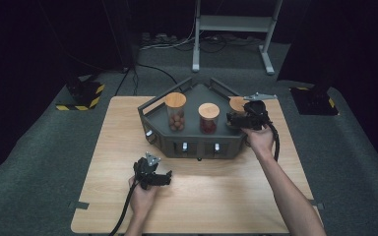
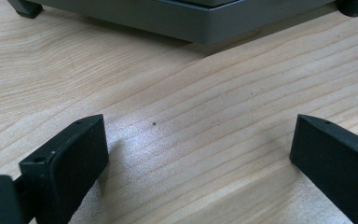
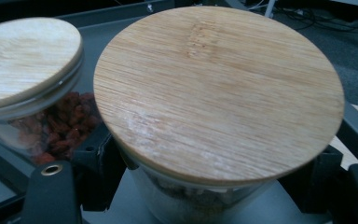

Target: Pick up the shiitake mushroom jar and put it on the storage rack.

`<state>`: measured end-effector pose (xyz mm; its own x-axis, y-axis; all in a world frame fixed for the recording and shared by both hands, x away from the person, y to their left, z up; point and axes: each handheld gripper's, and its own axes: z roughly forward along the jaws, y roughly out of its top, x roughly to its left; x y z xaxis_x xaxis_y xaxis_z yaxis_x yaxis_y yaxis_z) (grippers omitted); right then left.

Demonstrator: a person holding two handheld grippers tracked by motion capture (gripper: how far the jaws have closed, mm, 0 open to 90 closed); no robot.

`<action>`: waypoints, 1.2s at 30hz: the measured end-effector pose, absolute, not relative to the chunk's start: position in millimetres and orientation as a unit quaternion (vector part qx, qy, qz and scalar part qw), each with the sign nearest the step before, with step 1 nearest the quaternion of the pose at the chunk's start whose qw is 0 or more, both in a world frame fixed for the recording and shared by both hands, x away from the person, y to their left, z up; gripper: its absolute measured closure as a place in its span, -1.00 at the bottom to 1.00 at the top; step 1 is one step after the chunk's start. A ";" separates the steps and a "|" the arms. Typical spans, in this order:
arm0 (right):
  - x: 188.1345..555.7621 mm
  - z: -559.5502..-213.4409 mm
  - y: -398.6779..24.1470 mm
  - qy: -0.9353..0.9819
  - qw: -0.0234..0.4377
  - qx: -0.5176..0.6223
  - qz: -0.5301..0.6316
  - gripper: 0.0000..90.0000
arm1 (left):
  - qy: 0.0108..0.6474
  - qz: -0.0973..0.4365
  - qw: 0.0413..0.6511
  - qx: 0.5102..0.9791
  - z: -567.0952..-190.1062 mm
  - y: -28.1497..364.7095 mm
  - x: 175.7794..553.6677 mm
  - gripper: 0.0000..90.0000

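Observation:
A dark grey tray (image 1: 150, 105) stands at the far middle of the wooden table (image 1: 216, 196) and holds three glass jars with bamboo lids. The left jar (image 1: 176, 112) contains brown balls and the middle jar (image 1: 208, 118) red dried fruit. My right gripper (image 1: 235, 118) is shut on the right jar (image 1: 236, 103), its jaws clasping the glass just under the lid (image 3: 219, 88). That jar's contents are hidden. My left gripper (image 1: 166, 178) rests low over the near table, open, with bare wood between its fingers (image 2: 70, 163).
The tray's front wall (image 2: 191, 18) stands just beyond the left gripper. The middle jar (image 3: 28, 60) is close beside the gripped jar. Dark carpet surrounds the table, with a metal stand (image 1: 234, 29) and cables behind it.

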<state>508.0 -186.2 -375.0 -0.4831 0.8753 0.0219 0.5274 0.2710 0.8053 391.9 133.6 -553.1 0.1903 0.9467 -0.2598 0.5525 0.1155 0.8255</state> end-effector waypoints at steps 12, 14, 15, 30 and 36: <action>513.9 -381.5 -185.4 0.765 0.222 0.465 0.386 -0.45 | 0.597 0.220 0.448 0.628 -553.1 133.6 391.9 -0.91; 514.9 -382.3 -185.9 0.765 0.221 0.467 0.384 -0.45 | 0.597 0.220 0.448 0.628 -553.1 133.6 391.9 -0.91; 515.3 -382.7 -186.3 0.764 0.221 0.468 0.385 -0.45 | 0.597 0.220 0.448 0.628 -553.1 133.6 391.9 -0.91; 518.4 -387.7 -185.2 0.766 0.220 0.468 0.381 -0.45 | 0.597 0.220 0.448 0.629 -553.1 133.7 391.9 -0.91; 517.8 -389.9 -185.9 0.767 0.224 0.464 0.383 -0.45 | 0.597 0.220 0.448 0.628 -553.1 133.7 391.9 -0.91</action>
